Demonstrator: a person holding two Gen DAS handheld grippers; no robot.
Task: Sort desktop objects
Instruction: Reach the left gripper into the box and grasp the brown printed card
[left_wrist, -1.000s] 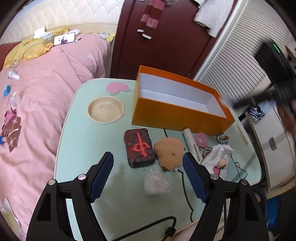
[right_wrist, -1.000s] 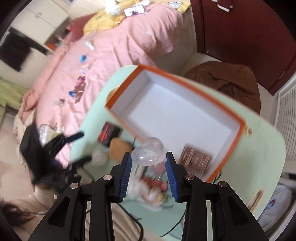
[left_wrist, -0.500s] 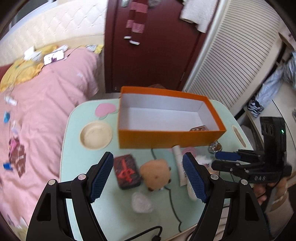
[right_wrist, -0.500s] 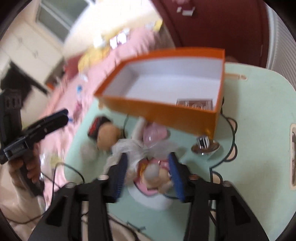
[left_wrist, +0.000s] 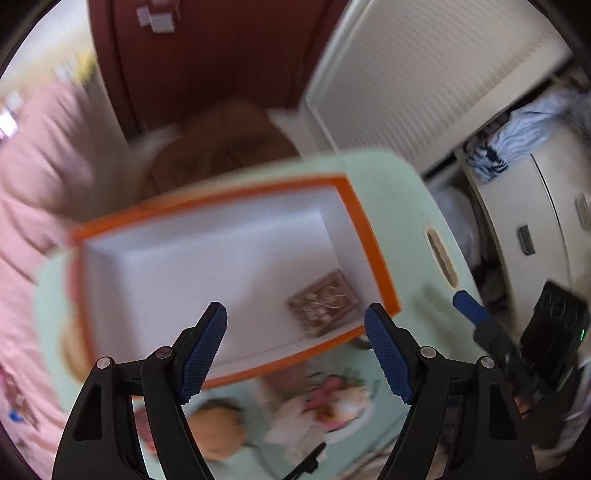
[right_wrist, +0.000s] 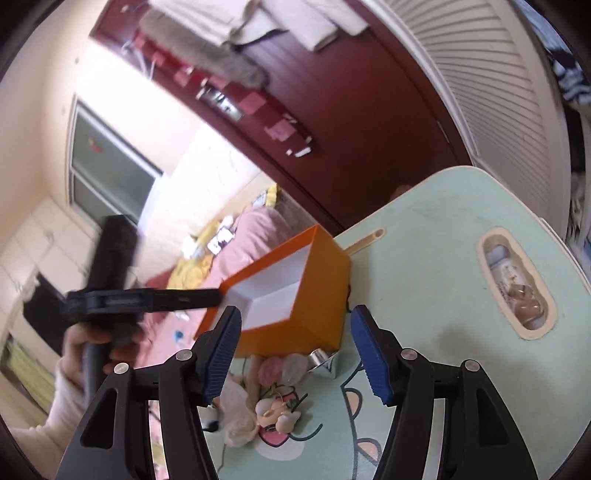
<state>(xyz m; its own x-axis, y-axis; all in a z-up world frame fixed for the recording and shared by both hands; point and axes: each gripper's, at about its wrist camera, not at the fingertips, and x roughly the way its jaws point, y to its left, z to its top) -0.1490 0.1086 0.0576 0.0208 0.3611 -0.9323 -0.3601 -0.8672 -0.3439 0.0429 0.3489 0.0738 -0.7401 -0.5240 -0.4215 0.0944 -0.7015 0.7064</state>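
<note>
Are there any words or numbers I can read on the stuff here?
None can be read.
Brown tile in the orange box: embossed pattern, too blurred to read.
Pink notes on the dark red door: too small to tell.

The box (left_wrist: 221, 266) sits on the table (left_wrist: 402, 206). A small tin (left_wrist: 325, 304) lies in the box, in its right corner, near me. In front of the box, close to me, lie a round toy (left_wrist: 218, 428), a tissue (right_wrist: 236, 413) and some small bits. A little cup (right_wrist: 320, 359) stands just beside the box corner. A bed (right_wrist: 255, 236) is behind the box on the left. A door (right_wrist: 351, 110) is behind the table. My left hand-held gripper (left_wrist: 295, 354) hangs over the box. My right hand-held gripper (right_wrist: 295, 354) is above the small things.
</note>
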